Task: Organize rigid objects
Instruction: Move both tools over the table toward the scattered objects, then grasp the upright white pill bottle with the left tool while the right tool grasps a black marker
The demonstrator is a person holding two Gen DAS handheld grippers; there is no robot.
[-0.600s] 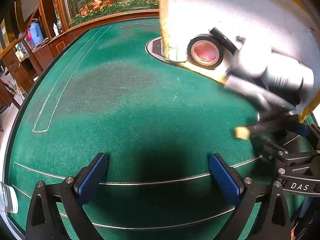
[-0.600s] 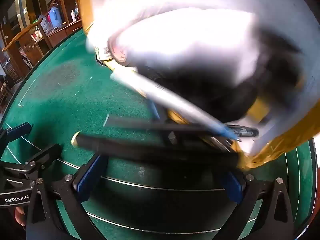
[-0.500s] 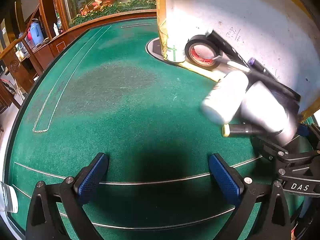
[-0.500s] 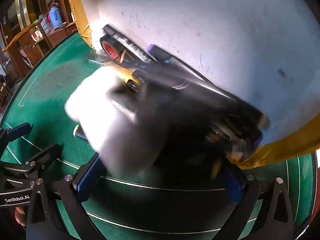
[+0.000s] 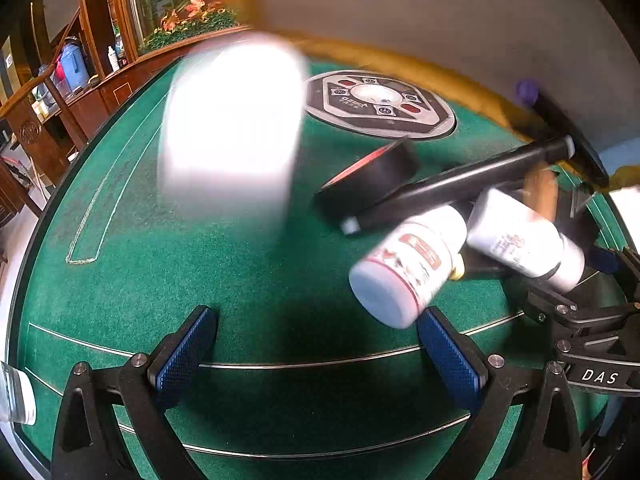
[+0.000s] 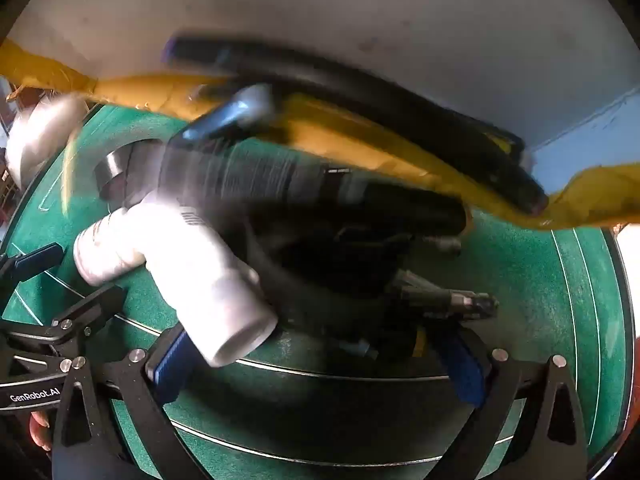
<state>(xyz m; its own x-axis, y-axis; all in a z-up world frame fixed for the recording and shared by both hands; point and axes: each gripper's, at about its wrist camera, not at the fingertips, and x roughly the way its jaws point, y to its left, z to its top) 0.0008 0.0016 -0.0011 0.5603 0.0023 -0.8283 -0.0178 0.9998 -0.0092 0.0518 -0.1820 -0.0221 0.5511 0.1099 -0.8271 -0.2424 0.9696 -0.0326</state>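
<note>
Loose objects lie spilled on the green felt table [image 5: 120, 280]. In the left wrist view a black tape roll [image 5: 368, 180] lies under a black marker [image 5: 460, 184]. Beside them are a red-labelled white bottle [image 5: 408, 268] and a second white bottle [image 5: 524, 236], while a third, blurred white bottle [image 5: 232, 120] tumbles. My left gripper [image 5: 316, 356] is open and empty. My right gripper [image 6: 316, 368] is also open. A white bottle [image 6: 192, 272] lies just ahead of its left finger, and blurred dark pens [image 6: 320, 188] are falling beyond.
A white container with a yellow rim [image 6: 400, 148] is held tilted above the table's far side. A round control panel [image 5: 380, 100] sits in the felt. Wooden furniture and a planter [image 5: 188, 20] stand past the table's left edge. A fingertip [image 6: 38, 428] shows at bottom left.
The tilted container has risen and its contents have dropped out. The bottles, tape roll and pens now lie or tumble on the felt nearer my grippers. Both grippers stayed open and still.
</note>
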